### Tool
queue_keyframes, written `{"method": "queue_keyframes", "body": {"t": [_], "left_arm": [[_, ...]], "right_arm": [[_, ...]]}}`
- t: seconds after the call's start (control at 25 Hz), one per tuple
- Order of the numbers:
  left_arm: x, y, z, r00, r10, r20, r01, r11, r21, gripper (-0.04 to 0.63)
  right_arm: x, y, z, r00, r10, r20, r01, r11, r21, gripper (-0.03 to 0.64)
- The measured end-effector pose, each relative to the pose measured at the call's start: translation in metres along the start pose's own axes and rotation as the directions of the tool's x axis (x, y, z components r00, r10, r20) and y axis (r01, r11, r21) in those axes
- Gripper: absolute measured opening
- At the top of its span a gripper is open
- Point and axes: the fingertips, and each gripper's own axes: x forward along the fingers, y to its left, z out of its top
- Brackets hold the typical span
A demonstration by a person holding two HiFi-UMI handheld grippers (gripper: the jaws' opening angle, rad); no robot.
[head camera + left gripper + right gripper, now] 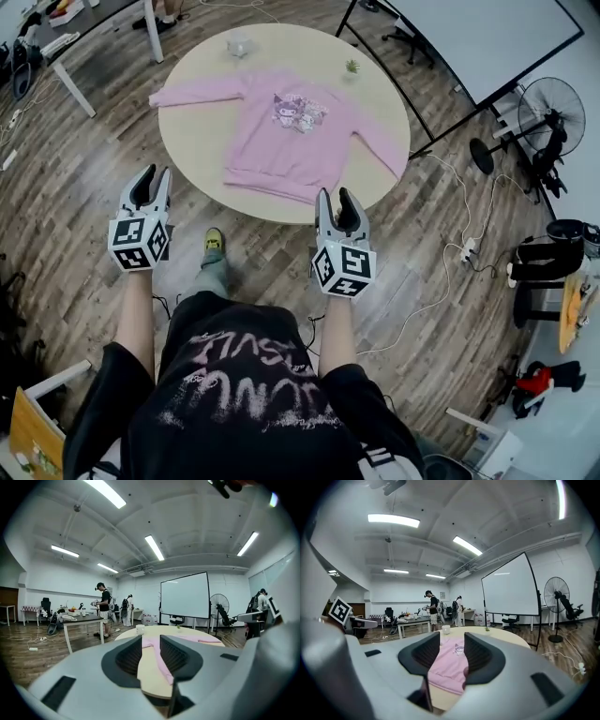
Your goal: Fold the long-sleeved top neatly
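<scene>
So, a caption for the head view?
Open left gripper and right gripper face pink long-sleeved top spread on round beige table.

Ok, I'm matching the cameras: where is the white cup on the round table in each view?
Head view: white cup top centre, beyond the pink top.
Left gripper view: cup mid-frame, above the left jaw's tip.
Right gripper view: cup mid-frame, above the gap's left side.
Shared landmark: the pink top.

A pink long-sleeved top [291,136] with a cartoon print lies flat, sleeves outspread, on a round table [187,122].
</scene>
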Motion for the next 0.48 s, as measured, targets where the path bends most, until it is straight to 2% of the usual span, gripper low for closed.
{"method": "queue_keyframes", "body": {"t": [0.24,0.48], "left_arm": [[0.093,0.052,0.008,0.999,-0.033,-0.036,0.032,0.999,-0.022,0.121],[0.167,0.118,-0.006,0.991,-0.045,-0.124,0.036,0.996,-0.076,0.121]], "right_arm": [[0.094,0.005,0.007,0.998,-0.046,-0.04,0.046,0.999,0.004,0.167],[0.191,0.023,0.01,0.993,-0.064,-0.101,0.064,0.998,-0.012,0.167]]}}
